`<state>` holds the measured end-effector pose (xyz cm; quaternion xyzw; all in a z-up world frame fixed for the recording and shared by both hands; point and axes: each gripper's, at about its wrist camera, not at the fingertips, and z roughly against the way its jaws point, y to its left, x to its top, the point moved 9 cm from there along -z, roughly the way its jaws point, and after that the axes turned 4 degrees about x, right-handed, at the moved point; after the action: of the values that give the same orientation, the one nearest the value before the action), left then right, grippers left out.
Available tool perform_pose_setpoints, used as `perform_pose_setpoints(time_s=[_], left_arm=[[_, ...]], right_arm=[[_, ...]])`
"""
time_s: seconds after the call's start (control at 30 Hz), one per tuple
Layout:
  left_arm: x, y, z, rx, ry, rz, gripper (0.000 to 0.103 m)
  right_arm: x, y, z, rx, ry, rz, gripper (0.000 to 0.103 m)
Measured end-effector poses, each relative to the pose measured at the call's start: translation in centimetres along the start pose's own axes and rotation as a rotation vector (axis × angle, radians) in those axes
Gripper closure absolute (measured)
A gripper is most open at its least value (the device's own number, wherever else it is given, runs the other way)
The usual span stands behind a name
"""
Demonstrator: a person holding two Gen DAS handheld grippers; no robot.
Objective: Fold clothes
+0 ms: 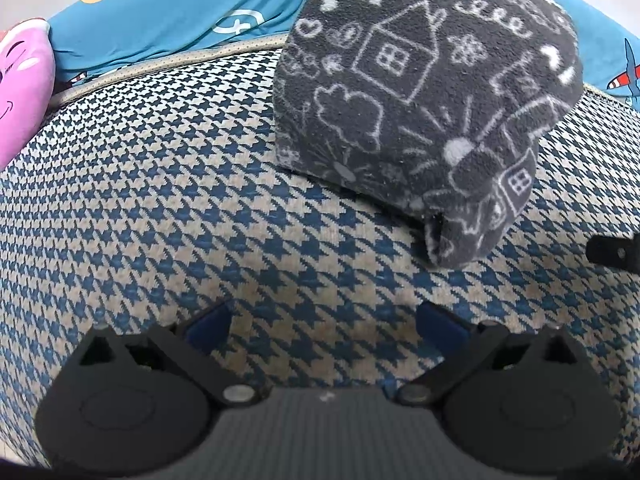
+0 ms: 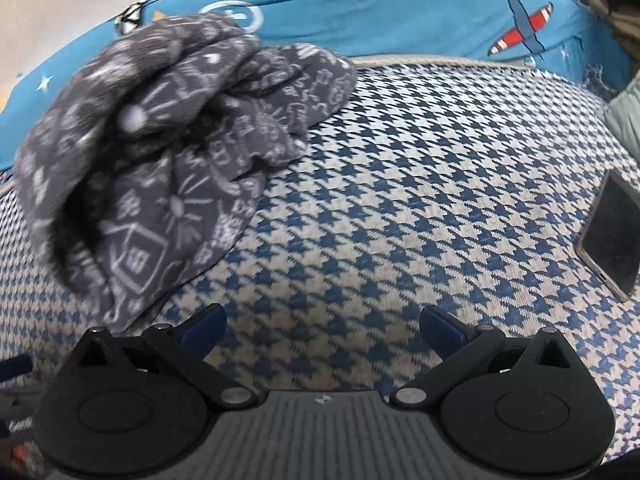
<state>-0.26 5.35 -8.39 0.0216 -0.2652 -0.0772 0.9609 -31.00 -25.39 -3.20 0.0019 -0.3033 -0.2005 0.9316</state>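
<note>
Surface: blue-and-cream houndstooth cover [image 1: 168,208], piped along its far edge.
Garment: grey fleece garment [image 1: 424,92] printed with white houses, clouds and suns, lying folded in a thick bundle on the cover, toward its far edge. In the right wrist view the same bundle [image 2: 160,168] sits to the left, its layered folds facing the camera, partly blurred.
Left gripper [image 1: 324,322]: fingers spread wide, blue pads apart, nothing between them; it hangs over bare cover, just short of the bundle's near corner.
Right gripper [image 2: 322,326]: fingers likewise spread, holding nothing; the bundle's lower edge lies just beside its left finger.
Backdrop: blue bedding [image 2: 420,12] with aeroplane and star prints, behind the cover.
Other items: pink plush [image 1: 22,92] at far left; dark phone [image 2: 610,236] flat on the cover at right.
</note>
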Motion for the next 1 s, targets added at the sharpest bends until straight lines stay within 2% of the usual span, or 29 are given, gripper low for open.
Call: perform_pose_setpoints(time_s=[0.1,0.27,0.37,0.77,0.9,1.0], left_arm=[[-0.8,-0.3,0.8,0.001,0.001,-0.002,0.000],[-3.3,-2.3,3.3,0.019,-0.007,-0.015,0.000],[-5.2,-3.5,4.9,0.009,0.006,-0.022,0.000],[-17.2,-8.8,10.9,-0.009,0.102,-0.039,0.000],[-19.3,-9.8,11.8,-0.004,0.085,-0.039,0.000],[-18.7,-9.8,11.8,-0.002,0.067,-0.030,0.000]], right_arm=[[-0.6,0.5,0.9,0.014,0.001,0.008,0.000],[-2.1,1.7,1.2,0.068,0.049,0.024,0.000],[-2.2,2.3,0.9,0.052,0.046,0.073,0.000],[-1.8,2.8,-0.2,0.012,0.024,0.155,0.000],[-1.6,2.8,-0.7,0.031,0.042,0.140,0.000],[-1.7,3.0,-0.8,0.054,0.062,0.136,0.000]])
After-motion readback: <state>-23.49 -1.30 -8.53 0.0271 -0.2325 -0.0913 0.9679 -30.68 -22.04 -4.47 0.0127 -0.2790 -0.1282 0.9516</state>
